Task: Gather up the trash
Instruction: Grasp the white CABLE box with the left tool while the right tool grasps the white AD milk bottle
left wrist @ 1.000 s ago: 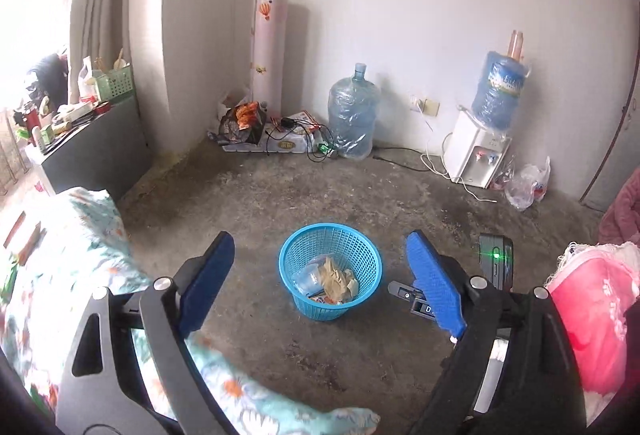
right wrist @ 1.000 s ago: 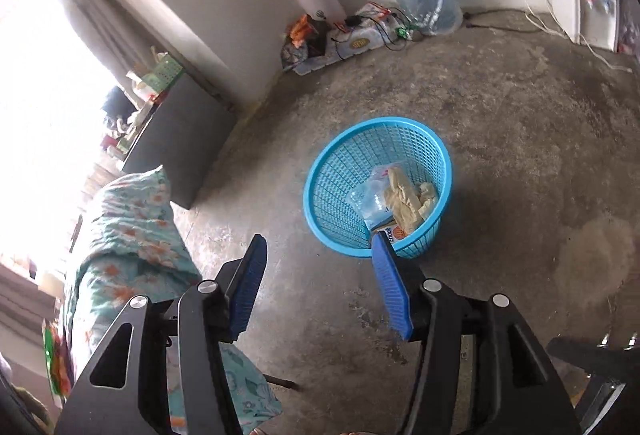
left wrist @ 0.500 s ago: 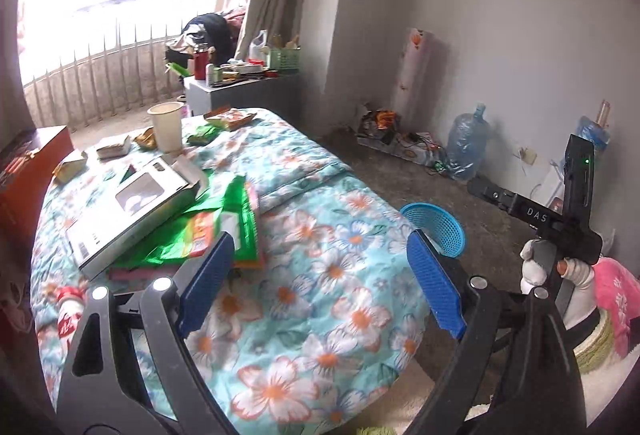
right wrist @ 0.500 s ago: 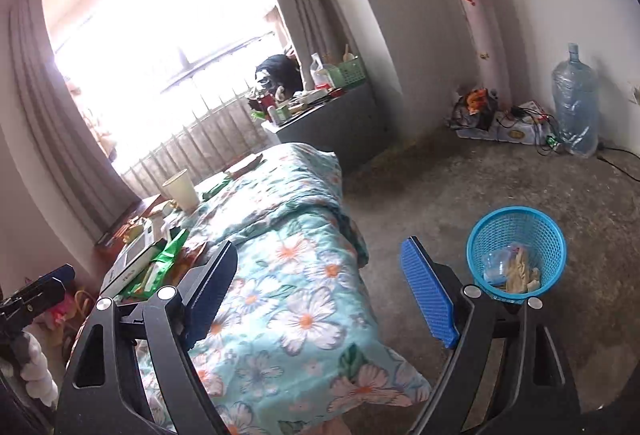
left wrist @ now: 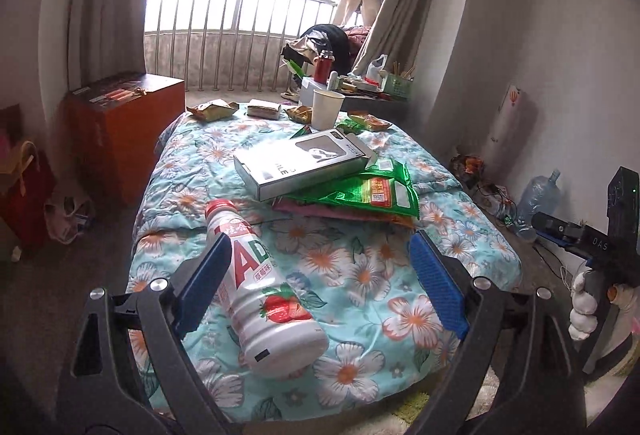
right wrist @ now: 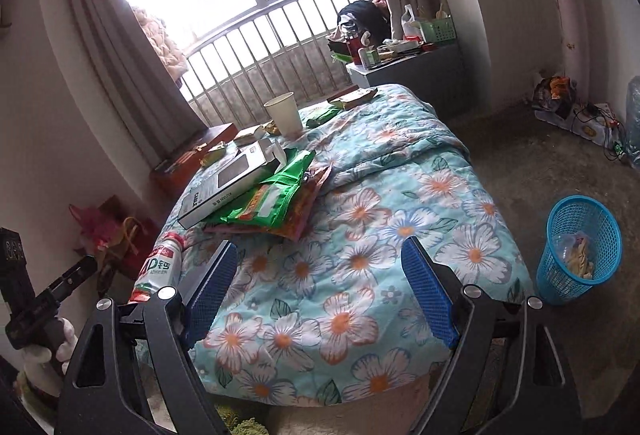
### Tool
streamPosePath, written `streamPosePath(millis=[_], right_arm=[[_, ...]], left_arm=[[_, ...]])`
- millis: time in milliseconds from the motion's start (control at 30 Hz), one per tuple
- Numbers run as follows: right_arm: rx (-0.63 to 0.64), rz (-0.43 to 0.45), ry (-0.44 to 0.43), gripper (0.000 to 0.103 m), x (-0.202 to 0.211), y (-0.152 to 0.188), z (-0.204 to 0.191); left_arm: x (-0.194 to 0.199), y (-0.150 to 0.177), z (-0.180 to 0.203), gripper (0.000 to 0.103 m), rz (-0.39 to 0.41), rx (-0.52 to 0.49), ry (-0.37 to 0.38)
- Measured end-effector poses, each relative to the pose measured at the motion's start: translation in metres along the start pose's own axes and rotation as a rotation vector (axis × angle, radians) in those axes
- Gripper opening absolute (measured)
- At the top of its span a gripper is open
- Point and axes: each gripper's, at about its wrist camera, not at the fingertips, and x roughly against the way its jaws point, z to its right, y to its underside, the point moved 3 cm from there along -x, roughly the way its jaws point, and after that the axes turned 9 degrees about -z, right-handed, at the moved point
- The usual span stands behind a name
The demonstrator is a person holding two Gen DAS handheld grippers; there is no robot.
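Note:
A white strawberry-drink bottle (left wrist: 260,283) lies on the floral bedspread (left wrist: 360,275) near the bed's front edge, just inside my open left gripper (left wrist: 320,275), close to its left finger. It also shows in the right wrist view (right wrist: 160,263). Further back lie a white box (left wrist: 300,161), green snack bags (left wrist: 368,191), a paper cup (left wrist: 326,109) and several small wrappers (left wrist: 210,110). My right gripper (right wrist: 320,283) is open and empty above the bed's front. A blue trash basket (right wrist: 576,247) with trash inside stands on the floor to the right.
An orange-brown cabinet (left wrist: 120,123) stands left of the bed. A cluttered grey side table (right wrist: 404,67) stands at the window. A water jug (left wrist: 538,199) and cables lie along the right wall. The floor is bare concrete (right wrist: 540,155).
Both grippers have swung away from the blue basket on the floor and turned left toward the bed. The bottle has come into view by the left gripper. Both stay open.

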Motion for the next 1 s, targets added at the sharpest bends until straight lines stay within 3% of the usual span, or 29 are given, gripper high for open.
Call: streamPosePath(millis=[400, 667, 833, 1000], right_arm=[[-0.026, -0.157, -0.106, 0.082, -0.048, -0.004, -0.018], [0.023, -0.231, -0.18, 0.082, -0.087, -0.018, -0.054], [0.063, -0.279, -0.2, 0.082, -0.109, -0.023, -0.073], [0.068, -0.302, -0.203, 0.082, -0.123, -0.027, -0.078]], left_arm=[[-0.029, 0.006, -0.059, 0.086, -0.066, 0.206, -0.031], [-0.052, -0.002, -0.084, 0.086, -0.093, 0.248, -0.04], [-0.06, -0.041, -0.084, 0.086, -0.053, 0.114, 0.023], [-0.095, -0.1, -0.064, 0.09, -0.131, -0.095, 0.161]])
